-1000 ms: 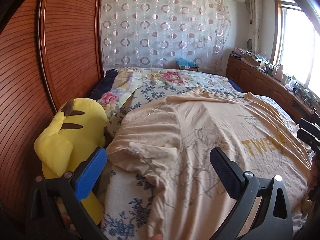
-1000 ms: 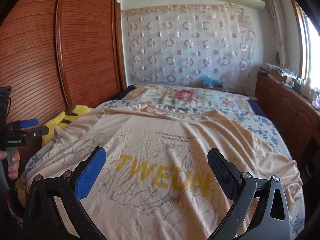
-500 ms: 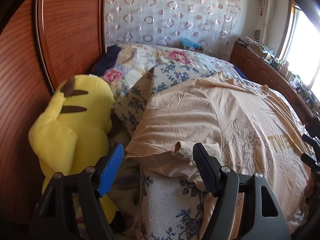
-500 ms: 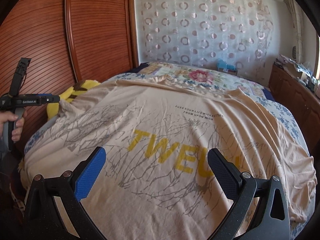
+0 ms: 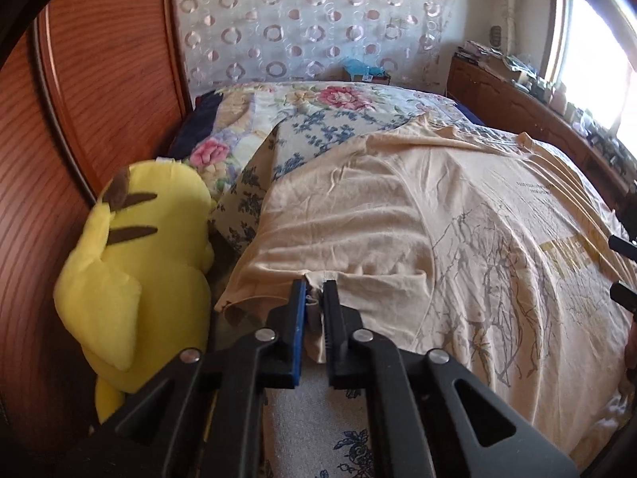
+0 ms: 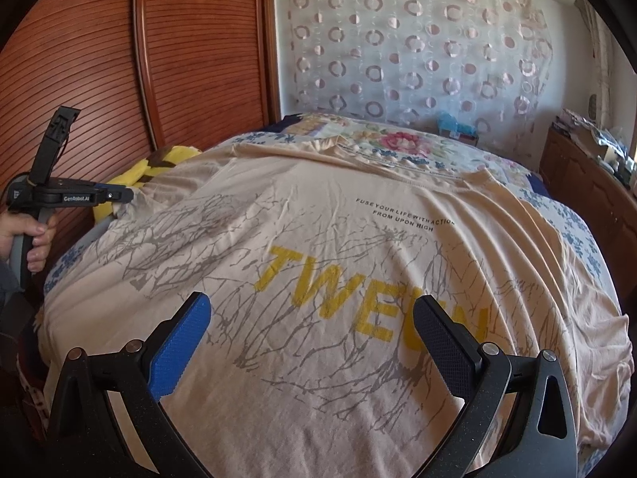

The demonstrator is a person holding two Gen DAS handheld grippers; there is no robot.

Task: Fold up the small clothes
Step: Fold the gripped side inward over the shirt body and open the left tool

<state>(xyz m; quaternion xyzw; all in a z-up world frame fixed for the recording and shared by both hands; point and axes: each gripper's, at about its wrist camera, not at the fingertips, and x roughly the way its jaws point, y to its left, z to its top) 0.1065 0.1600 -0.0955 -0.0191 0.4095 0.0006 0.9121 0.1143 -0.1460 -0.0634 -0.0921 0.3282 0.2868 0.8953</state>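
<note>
Two grippers are seen, one per wrist view. The left gripper (image 5: 314,294) is clamped on the hem of the T-shirt's sleeve (image 5: 318,302), with a bunch of beige fabric pinched between the blue pad and the black pad. The T-shirt (image 5: 458,239) is spread flat over the bed (image 5: 318,418), ahead and to the right of the left gripper, with the sleeve directly ahead of the fingertips. A yellow plush toy (image 5: 131,263) is seen to the left of the left gripper, wedged between the bed and the wooden wardrobe (image 5: 79,119). Further ahead, a floral blue-and-white pillow (image 5: 302,143) is partly covered by the shirt's shoulder. A floral quilt (image 5: 318,99) lies beyond it, and a circle-patterned curtain (image 5: 318,20) hangs at the far wall.

The right gripper (image 6: 310,330) is held with its jaws wide apart above the lower part of the shirt; nothing is gripped. Whether the fingertips touch the fabric cannot be told. The yellow "TWEUN" print (image 6: 358,283) lies just ahead, between the blue finger (image 6: 179,342) and the black finger (image 6: 442,342). Small black lettering (image 6: 406,221) is printed further ahead, near the collar. Far to the left of the right gripper, the other gripper is seen held by the left hand (image 6: 32,239) at the shirt's edge. A wooden cabinet (image 6: 589,183) is seen far right.
</note>
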